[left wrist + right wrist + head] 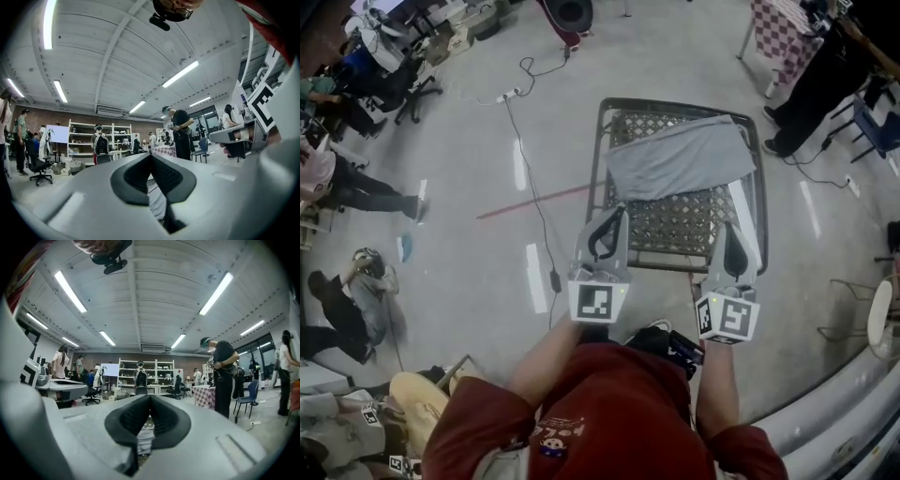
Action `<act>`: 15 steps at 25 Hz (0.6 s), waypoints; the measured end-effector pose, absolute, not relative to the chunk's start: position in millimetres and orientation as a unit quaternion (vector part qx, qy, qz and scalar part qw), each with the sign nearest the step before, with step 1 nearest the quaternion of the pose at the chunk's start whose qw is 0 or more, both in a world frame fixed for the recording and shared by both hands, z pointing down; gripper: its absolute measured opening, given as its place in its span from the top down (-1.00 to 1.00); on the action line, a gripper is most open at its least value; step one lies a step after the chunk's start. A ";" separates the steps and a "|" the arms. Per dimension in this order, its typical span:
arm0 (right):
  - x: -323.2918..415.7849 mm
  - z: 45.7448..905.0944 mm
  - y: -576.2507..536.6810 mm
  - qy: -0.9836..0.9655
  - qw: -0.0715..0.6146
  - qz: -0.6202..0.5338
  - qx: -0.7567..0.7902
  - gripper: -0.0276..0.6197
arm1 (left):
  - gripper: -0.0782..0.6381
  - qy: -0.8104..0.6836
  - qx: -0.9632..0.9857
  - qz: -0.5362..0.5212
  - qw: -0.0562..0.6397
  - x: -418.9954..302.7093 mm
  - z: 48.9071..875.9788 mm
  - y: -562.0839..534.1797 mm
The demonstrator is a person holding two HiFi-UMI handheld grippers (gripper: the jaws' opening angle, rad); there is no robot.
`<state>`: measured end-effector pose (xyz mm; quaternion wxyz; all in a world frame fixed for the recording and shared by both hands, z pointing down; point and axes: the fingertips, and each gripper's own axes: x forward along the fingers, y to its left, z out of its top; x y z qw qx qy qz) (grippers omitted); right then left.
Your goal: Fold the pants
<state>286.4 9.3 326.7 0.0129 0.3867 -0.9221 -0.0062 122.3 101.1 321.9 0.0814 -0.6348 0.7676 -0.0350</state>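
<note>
my left tongs [617,214] are clenched on the pants [684,159] at their near left corner. in the left gripper view the dark pads [171,178] meet tip to tip, and a strip of pale cloth sits in the slit under them. my right tongs [731,220] are clenched the same way on the near right corner. in the right gripper view those pads [166,420] are also together, with a fold of grey-white cloth caught below them.

the pants are grey and folded. they lie slantwise across the middle and far part of the table [675,230], reaching from its left edge to its right edge and up toward the far right corner. the near part of the table is bare mesh, and both tongs reach in over the near edge, side by side, one by each side edge.

a cable [530,187] runs over the floor left of the table. a person in black [825,75] stands beyond the far right corner.
</note>
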 end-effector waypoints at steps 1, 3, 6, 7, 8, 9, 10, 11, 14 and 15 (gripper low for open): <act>273.0 327.0 14.2 -0.921 0.014 -0.009 0.390 0.91 | 0.76 0.762 -0.641 -0.035 0.084 108.9 322.5 105.2; 243.8 326.8 28.4 -0.917 0.016 -0.016 0.398 0.91 | 0.76 0.748 -0.655 -0.042 0.093 80.7 322.6 116.3; 197.1 324.0 49.3 -0.913 0.016 -0.016 0.408 0.91 | 0.76 0.735 -0.669 -0.042 0.100 35.4 319.9 129.6; 183.0 324.3 54.7 -0.912 0.015 -0.015 0.410 0.91 | 0.76 0.731 -0.673 -0.041 0.104 22.2 318.5 131.8; 169.3 325.4 59.6 -0.911 0.016 -0.014 0.412 0.91 | 0.76 0.727 -0.677 -0.041 0.108 10.1 317.2 133.5; 156.4 327.1 64.0 -0.910 0.019 -0.013 0.414 0.91 | 0.76 0.723 -0.681 -0.041 0.110 -0.9 316.6 134.8; 144.9 328.9 67.8 -0.909 0.023 -0.012 0.416 0.91 | 0.76 0.718 -0.686 -0.042 0.109 -10.4 316.9 135.7; 135.1 330.5 70.9 -0.908 0.026 -0.011 0.419 0.91 | 0.76 0.714 -0.691 -0.042 0.108 -18.6 317.6 136.2; 112.2 333.0 78.1 -0.902 0.032 -0.015 0.430 0.91 | 0.76 0.699 -0.706 -0.041 0.104 -39.9 320.5 137.5; 105.6 334.3 80.0 -0.900 0.034 -0.016 0.434 0.91 | 0.76 0.696 -0.710 -0.039 0.102 -46.9 322.1 138.2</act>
